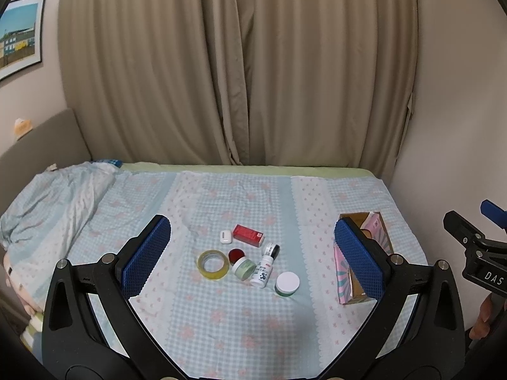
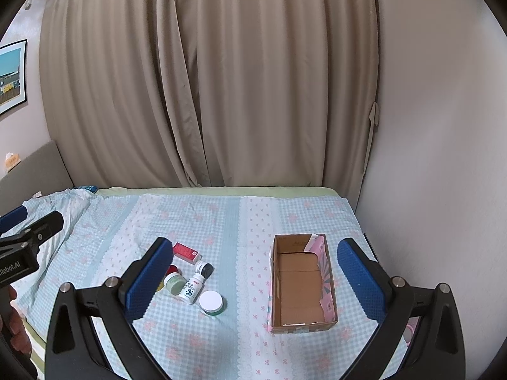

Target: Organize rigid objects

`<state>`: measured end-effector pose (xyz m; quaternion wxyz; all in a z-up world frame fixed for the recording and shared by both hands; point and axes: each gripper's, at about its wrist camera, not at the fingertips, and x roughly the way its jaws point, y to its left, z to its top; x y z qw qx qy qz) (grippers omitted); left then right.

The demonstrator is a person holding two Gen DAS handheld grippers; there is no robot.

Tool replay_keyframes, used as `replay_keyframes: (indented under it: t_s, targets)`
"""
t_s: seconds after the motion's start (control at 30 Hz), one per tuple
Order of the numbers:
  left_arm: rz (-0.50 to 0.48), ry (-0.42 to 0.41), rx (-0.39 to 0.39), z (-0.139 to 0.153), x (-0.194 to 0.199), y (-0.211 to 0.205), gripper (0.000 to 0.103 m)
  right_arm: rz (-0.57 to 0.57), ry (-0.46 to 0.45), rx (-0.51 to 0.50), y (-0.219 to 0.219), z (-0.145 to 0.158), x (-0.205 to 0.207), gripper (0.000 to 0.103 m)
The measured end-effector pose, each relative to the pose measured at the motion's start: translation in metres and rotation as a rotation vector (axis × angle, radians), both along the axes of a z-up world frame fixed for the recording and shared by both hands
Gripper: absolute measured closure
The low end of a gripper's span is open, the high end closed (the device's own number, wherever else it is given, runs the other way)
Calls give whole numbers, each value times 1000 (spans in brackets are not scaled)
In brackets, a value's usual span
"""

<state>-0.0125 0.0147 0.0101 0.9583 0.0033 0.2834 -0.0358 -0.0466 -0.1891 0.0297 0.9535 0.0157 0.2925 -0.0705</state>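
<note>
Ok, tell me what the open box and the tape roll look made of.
Open box: looks like cardboard, with a matte brown inside showing fold creases and a pink printed outside. Tape roll: seemingly clear yellowish plastic film, glossy, wound as a ring; its core material is unclear.

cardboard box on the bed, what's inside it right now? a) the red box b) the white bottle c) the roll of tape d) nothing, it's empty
d: in the right wrist view the cardboard box shows only its bare brown floor, while the roll of tape, red box and white bottle all lie on the bedsheet to its left.
</note>
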Motion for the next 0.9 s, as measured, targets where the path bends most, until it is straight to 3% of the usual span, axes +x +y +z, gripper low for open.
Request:
replay_keyframes:
  t_s: [0.6,0.9]
  targets:
    - [-15,6,1,-8,9,-9,0,-5,5,8,-6,-9,3,0]
    - [-35,114,20,-55,44,-25,0,-54,116,47,-48,-52,28,0]
